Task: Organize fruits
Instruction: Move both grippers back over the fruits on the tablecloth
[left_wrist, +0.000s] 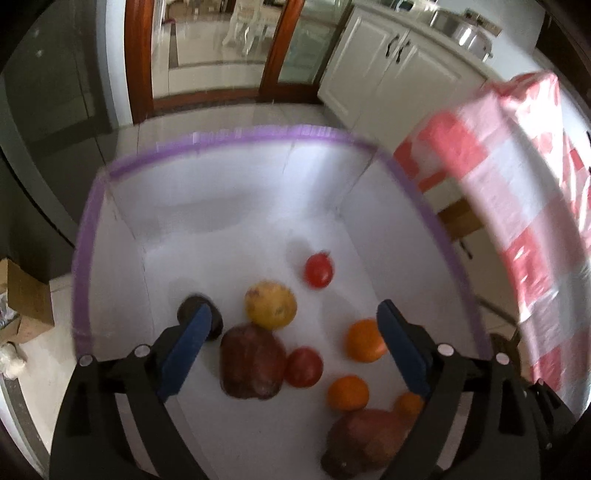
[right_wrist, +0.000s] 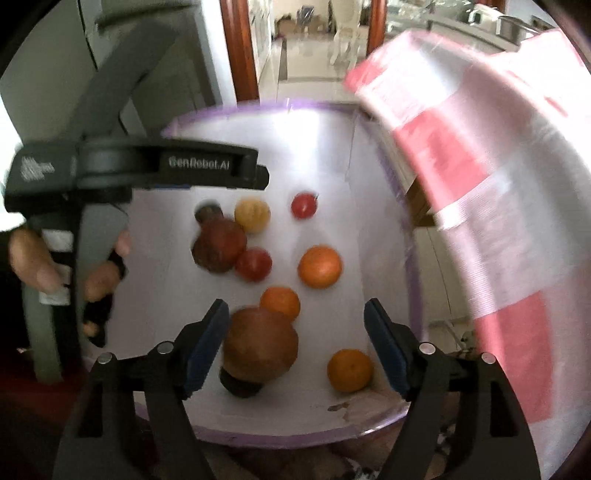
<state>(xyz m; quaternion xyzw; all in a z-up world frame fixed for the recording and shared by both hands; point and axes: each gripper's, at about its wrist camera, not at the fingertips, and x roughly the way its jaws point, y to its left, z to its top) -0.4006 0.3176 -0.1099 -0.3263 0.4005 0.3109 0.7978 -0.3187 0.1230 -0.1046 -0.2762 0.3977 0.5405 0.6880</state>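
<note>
Currently both my grippers hang released over the white purple-rimmed bin (left_wrist: 92, 236): left gripper (left_wrist: 295, 350) above a firm dark-red pomegranate (left_wrist: 253, 363) mid-floor; right gripper (right_wrist: 295, 347) beside a heavy brown pomegranate (right_wrist: 260, 347) near the front rim. Rigid rinds; grip across their middles.

Round fruits lie loose in a white purple-rimmed box (left_wrist: 92, 229): far red tomato (left_wrist: 318, 270), yellow fruit (left_wrist: 270, 305), large orange (left_wrist: 365, 340), near brownish-red pomegranate (right_wrist: 260, 345).

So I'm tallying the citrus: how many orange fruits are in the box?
3. The largest orange lies mid-box, a smaller orange sits against the big brown fruit, and the third orange lies nearest the right gripper.
</note>
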